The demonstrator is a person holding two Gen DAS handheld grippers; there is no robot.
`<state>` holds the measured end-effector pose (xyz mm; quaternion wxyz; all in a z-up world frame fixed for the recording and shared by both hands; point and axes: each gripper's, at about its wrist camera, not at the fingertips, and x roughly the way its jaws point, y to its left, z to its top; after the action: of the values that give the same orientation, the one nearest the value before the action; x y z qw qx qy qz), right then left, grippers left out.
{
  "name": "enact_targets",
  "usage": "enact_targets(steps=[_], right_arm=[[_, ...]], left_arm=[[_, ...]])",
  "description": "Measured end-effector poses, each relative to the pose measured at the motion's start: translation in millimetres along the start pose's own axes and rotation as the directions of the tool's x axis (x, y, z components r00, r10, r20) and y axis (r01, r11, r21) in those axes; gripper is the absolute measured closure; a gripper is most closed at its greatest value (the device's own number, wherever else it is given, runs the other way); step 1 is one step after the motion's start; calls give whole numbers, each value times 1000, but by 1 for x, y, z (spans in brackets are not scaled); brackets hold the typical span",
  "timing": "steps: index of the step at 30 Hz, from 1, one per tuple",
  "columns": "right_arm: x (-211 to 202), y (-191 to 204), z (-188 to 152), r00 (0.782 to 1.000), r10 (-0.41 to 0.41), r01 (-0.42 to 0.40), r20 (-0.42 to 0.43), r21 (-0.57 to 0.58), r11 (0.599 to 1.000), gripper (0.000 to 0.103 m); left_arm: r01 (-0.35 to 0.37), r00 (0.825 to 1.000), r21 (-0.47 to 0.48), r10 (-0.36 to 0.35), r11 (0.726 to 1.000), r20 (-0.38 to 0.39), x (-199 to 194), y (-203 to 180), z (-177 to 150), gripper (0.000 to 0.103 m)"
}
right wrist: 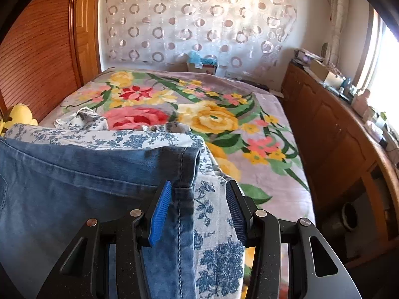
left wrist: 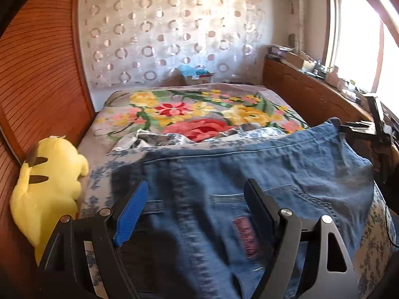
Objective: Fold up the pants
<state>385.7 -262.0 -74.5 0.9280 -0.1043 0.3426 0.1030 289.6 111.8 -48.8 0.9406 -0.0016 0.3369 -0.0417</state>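
Blue denim pants lie across a white cloth with blue flowers at the near end of the bed. Their back pocket and a pink patch face up. My left gripper hangs open just over the waist part, jaws wide, with only denim below them. In the right wrist view the pants end in a stitched hem. My right gripper stands open astride that hem edge; its blue pads do not press on it. A black gripper frame shows at the pants' far right corner.
A yellow plush toy lies at the bed's left edge against a wooden slatted wall. A floral blanket covers the far bed. A cluttered wooden cabinet runs along the right under a bright window. A small box sits at the far wall.
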Motion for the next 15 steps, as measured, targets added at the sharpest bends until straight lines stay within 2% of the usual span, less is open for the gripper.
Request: enact_targets(steps=[2, 4, 5, 6, 7, 8, 11, 13, 15], right_arm=[[5, -2, 4, 998, 64, -63, -16, 17, 998, 55], [11, -2, 5, 996, 84, -84, -28, 20, 996, 58], [13, -3, 6, 995, 99, -99, -32, 19, 995, 70], [15, -3, 7, 992, 121, -120, -35, 18, 993, 78], [16, -3, 8, 991, 132, -132, -29, 11, 991, 91], [15, -2, 10, 991, 131, -131, -17, 0, 991, 98], [7, -7, 14, 996, 61, -60, 71, -17, 998, 99], [9, -10, 17, 996, -5, 4, 92, 19, 1000, 99], [14, -10, 18, 996, -27, 24, 87, 30, 999, 99]], left_arm=[[14, 1000, 12, -14, 1000, -6, 0, -9, -2, 23], [25, 1000, 20, -25, 999, -14, 0, -15, -4, 23], [30, 999, 28, -30, 999, -19, 0, -20, -6, 23], [31, 999, 33, -30, 999, -20, 0, -23, -7, 23], [30, 999, 38, -29, 999, -25, 1, -25, -8, 23], [33, 999, 42, -32, 999, -30, 0, -29, -10, 23], [36, 999, 50, -35, 998, -37, 0, -34, -12, 23], [36, 999, 49, -34, 998, -38, -1, -35, -14, 23], [45, 998, 43, -44, 998, -38, -3, -34, -17, 23]])
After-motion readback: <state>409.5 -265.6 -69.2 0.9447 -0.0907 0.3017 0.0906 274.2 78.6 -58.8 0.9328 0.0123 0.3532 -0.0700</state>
